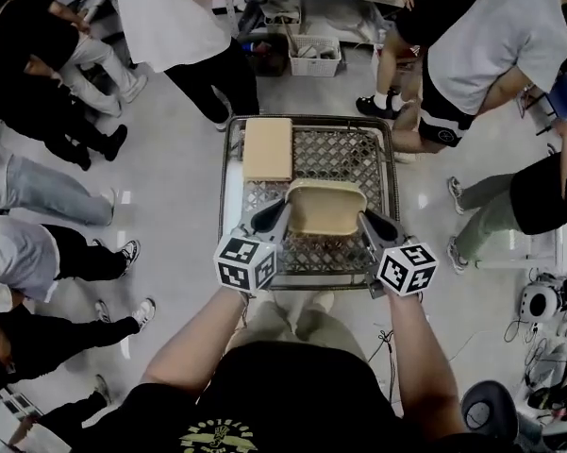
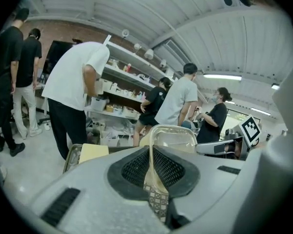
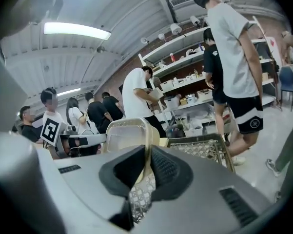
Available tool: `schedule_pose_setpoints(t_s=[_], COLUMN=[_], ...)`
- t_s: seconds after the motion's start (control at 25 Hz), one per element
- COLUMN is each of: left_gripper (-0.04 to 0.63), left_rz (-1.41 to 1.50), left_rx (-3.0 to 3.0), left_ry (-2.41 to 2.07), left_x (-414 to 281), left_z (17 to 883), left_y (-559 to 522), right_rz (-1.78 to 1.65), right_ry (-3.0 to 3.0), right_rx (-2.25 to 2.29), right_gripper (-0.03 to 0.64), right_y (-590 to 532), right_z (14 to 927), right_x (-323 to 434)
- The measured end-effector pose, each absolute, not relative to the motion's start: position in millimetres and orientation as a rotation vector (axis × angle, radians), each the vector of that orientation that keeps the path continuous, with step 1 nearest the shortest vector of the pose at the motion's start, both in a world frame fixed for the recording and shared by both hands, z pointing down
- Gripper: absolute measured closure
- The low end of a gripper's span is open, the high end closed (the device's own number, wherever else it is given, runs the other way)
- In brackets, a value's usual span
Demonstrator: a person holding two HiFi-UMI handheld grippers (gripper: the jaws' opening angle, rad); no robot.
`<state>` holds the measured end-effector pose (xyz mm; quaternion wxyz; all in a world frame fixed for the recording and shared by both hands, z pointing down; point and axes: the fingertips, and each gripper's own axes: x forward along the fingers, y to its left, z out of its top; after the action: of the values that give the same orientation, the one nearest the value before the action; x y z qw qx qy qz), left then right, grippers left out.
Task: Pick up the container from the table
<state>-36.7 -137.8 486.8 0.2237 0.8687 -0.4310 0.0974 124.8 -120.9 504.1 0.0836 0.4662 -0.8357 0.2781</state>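
Note:
The beige plastic container (image 1: pixel 325 208) hangs above the metal mesh table (image 1: pixel 344 154), held by its two side rims. My left gripper (image 1: pixel 281 219) is shut on the left rim, and my right gripper (image 1: pixel 367 221) is shut on the right rim. In the left gripper view the thin rim runs between the black pads (image 2: pixel 136 168), and the container (image 2: pixel 174 139) stands beyond the left gripper (image 2: pixel 152 172). In the right gripper view the container (image 3: pixel 128 133) rises past the right gripper (image 3: pixel 145 172), its rim pinched between the pads (image 3: pixel 166 170).
A flat beige board (image 1: pixel 268 147) lies on the table's far left corner. Several people stand close around the table on all sides. A white basket (image 1: pixel 316 57) and shelving stand beyond the far edge. Cables and gear lie on the floor at the right (image 1: pixel 547 347).

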Motion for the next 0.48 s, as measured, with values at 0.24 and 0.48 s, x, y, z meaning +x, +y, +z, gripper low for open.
schedule_pose_setpoints(t_s=[0.24,0.48], left_gripper=[0.569,0.569], left_rz=[0.21,0.144], left_rx=[2.479,2.559], left_ry=[-1.228,-1.261], left_x=[-28.1,-24.6], left_z=[438.6,386.0], left_y=[-130.4,-124.8], right_rz=[0.724,0.609], right_ry=[-2.539,-2.6], right_rx=[1.427,1.445], right_gripper=[0.58,0.58], right_y=[-112.4,-106.9], right_z=[452.9,402.1], right_x=[133.4,136.5])
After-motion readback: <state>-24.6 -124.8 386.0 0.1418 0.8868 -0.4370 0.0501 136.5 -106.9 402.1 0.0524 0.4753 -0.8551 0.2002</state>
